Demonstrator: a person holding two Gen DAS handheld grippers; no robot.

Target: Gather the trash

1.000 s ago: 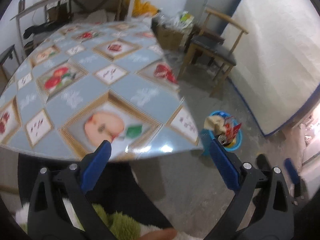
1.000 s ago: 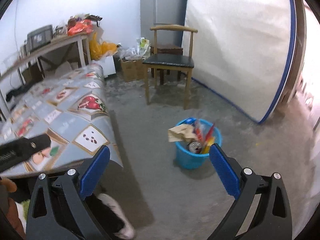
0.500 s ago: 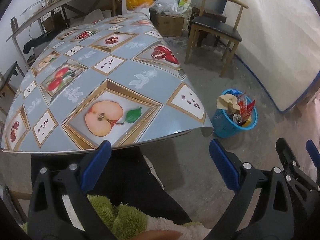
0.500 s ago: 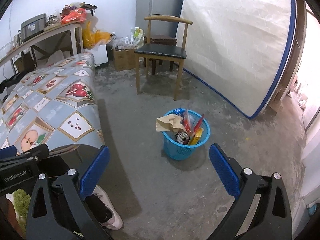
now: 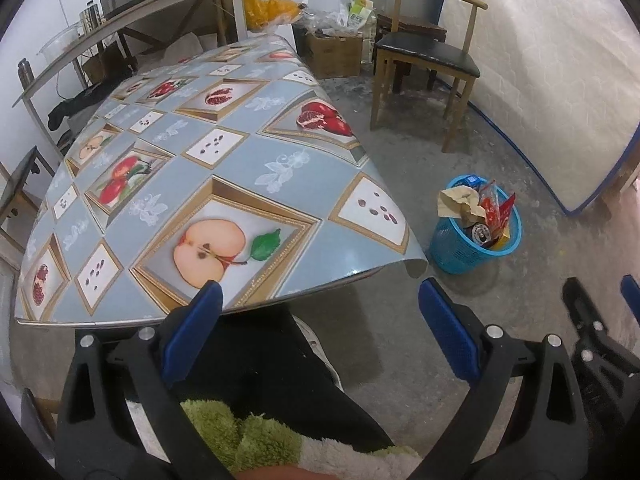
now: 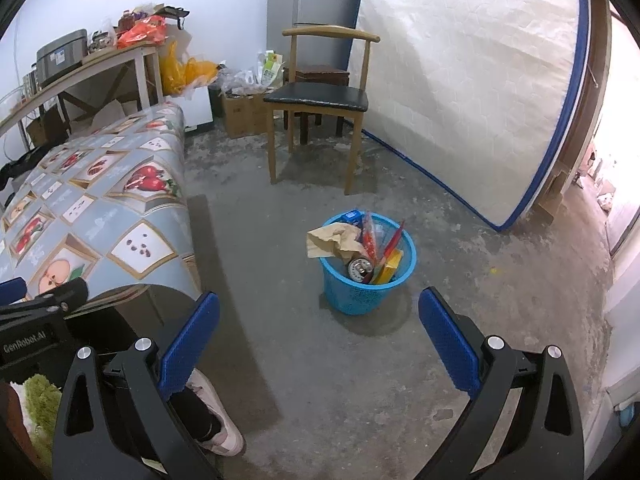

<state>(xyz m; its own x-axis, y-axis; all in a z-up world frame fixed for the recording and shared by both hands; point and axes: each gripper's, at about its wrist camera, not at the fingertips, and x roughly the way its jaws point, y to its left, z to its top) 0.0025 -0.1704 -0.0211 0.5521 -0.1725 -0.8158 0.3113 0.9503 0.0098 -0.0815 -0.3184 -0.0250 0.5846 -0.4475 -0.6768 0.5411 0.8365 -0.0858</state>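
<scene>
A blue plastic basket (image 6: 366,294) (image 5: 452,250) stands on the concrete floor, stuffed with trash: crumpled brown paper (image 6: 334,240) (image 5: 460,202), red wrappers (image 5: 494,206), a can (image 6: 360,268) and a yellow box (image 6: 390,266). My right gripper (image 6: 318,308) hangs open and empty over the floor just in front of the basket. My left gripper (image 5: 318,296) is open and empty at the near edge of the table (image 5: 168,184), above a person's dark trouser leg. The table's fruit-print cloth carries no trash in view.
A wooden chair (image 6: 320,96) with a black seat stands behind the basket. A white mattress (image 6: 472,80) leans on the right wall. Cardboard boxes (image 5: 334,54) and bags sit at the back. A cluttered shelf (image 5: 132,4) runs behind the table. A shoe (image 6: 218,420) is near my right gripper.
Both grippers have pulled back and risen, so the table and basket look farther away. Each stays open with nothing held.
</scene>
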